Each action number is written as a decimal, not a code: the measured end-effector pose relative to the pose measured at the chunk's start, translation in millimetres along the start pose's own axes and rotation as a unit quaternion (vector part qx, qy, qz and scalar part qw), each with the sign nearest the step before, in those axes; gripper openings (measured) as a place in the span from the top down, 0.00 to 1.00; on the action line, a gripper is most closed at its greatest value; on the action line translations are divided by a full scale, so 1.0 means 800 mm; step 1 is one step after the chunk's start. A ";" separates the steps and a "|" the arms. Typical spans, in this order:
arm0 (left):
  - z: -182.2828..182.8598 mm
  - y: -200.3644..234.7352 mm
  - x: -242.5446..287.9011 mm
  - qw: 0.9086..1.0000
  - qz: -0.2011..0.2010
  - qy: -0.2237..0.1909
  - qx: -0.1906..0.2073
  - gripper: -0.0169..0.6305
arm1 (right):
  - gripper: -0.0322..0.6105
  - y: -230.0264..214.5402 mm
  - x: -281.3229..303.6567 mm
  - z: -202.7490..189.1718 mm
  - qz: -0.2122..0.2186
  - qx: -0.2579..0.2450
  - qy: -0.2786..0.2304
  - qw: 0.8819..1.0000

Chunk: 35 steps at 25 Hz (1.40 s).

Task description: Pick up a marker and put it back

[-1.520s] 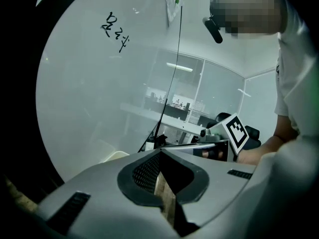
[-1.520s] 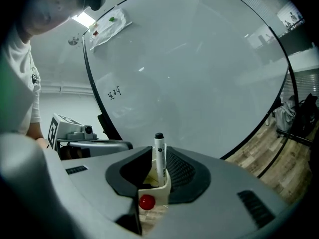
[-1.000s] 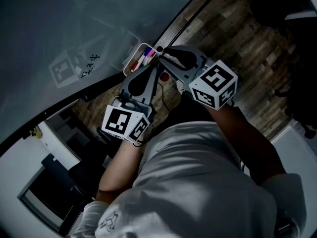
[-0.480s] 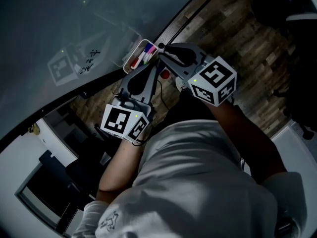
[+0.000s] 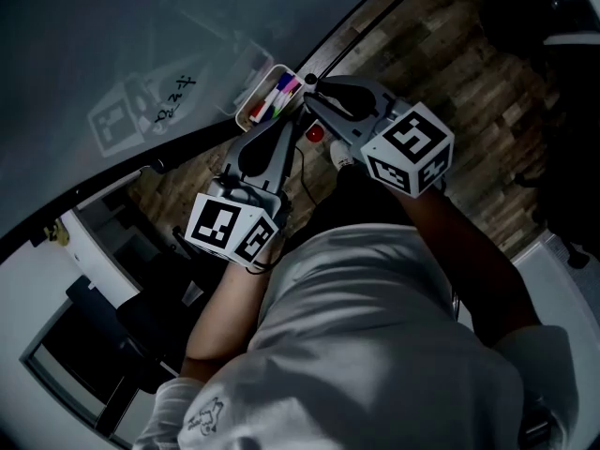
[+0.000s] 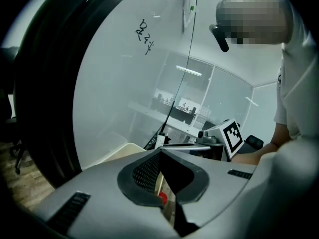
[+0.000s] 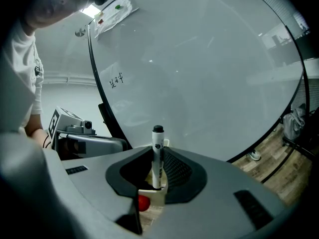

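Head view: person in a white shirt (image 5: 375, 345), both forearms stretched forward and down toward a whiteboard (image 5: 141, 45). Left gripper (image 5: 284, 125) is held low, its marker cube nearest the body, tips pointing at a cream marker tray (image 5: 255, 111) on the whiteboard's lower edge. Right gripper (image 5: 309, 92) sits beside it on the right, cube turned up toward the camera, tips just at the tray's near end. The two grippers lie close, angled toward each other. Coloured markers (image 5: 281, 92) lie in the tray. A small red round object (image 5: 314, 134) is below the tips, over the wood floor (image 5: 450, 54).

Left gripper view: fingers (image 6: 142, 176) meet at the tips, nothing gripped. A sliver of tray and the red object show through the slit lower down. Whiteboard with handwriting (image 6: 144, 34) fills the background; the right gripper's cube is at right.

Right gripper view: fingers (image 7: 174, 171) clamped on a white marker with a black cap (image 7: 157, 143), held upright, cap up, its lower end just above the tray's corner. Left gripper is visible at left, level with it.
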<state>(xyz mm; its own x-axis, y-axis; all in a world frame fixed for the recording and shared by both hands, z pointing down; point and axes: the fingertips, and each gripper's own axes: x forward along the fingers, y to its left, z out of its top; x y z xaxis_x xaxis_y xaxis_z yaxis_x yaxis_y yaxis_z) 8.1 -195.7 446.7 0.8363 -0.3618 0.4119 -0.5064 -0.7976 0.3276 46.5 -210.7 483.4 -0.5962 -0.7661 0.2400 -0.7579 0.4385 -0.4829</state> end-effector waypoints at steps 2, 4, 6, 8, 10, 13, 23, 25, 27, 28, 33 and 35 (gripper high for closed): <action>0.001 0.002 -0.003 1.000 0.003 -0.002 0.003 0.97 | 0.83 0.000 -0.001 0.003 0.000 0.000 -0.002 1.000; 0.002 0.003 -0.005 1.000 0.004 -0.004 0.005 0.97 | 0.83 0.001 0.000 0.007 0.000 0.000 -0.005 1.000; 0.004 0.004 -0.007 1.000 0.004 -0.006 0.005 0.97 | 0.83 0.002 0.000 0.010 -0.001 -0.002 -0.008 1.000; 0.005 0.002 -0.010 1.000 0.004 -0.009 0.007 0.97 | 0.83 0.005 -0.001 0.014 -0.001 -0.005 -0.010 1.000; 0.008 -0.001 -0.014 1.000 0.004 -0.013 0.011 0.97 | 0.83 0.010 -0.003 0.018 -0.001 -0.012 -0.013 1.000; 0.014 -0.002 -0.023 1.000 0.006 -0.021 0.013 0.97 | 0.83 0.016 -0.007 0.027 -0.003 -0.017 -0.019 1.000; 0.046 -0.015 -0.059 0.998 0.005 -0.061 0.034 0.97 | 0.83 0.054 -0.026 0.064 -0.003 -0.041 -0.051 0.998; 0.055 -0.020 -0.066 0.997 0.002 -0.071 0.040 0.97 | 0.83 0.065 -0.030 0.072 -0.002 -0.048 -0.058 0.997; 0.063 -0.024 -0.074 0.996 -0.002 -0.081 0.044 0.97 | 0.83 0.076 -0.036 0.081 -0.002 -0.056 -0.066 0.996; 0.068 -0.027 -0.078 0.995 -0.004 -0.086 0.047 0.97 | 0.83 0.082 -0.039 0.086 -0.002 -0.061 -0.070 0.996; 0.095 -0.044 -0.101 0.991 -0.019 -0.118 0.063 0.97 | 0.83 0.110 -0.060 0.110 -0.010 -0.083 -0.085 0.993; 0.102 -0.048 -0.112 0.988 -0.026 -0.133 0.069 0.97 | 0.83 0.121 -0.068 0.119 -0.015 -0.091 -0.092 0.991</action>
<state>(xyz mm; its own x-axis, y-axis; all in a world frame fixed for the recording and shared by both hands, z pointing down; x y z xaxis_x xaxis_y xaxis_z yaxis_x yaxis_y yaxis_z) -30.5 -172.4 327.6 0.8951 -0.4184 0.1541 -0.4437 -0.8701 0.2148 30.7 -171.2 343.1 -0.5270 -0.8455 0.0859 -0.8198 0.4790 -0.3137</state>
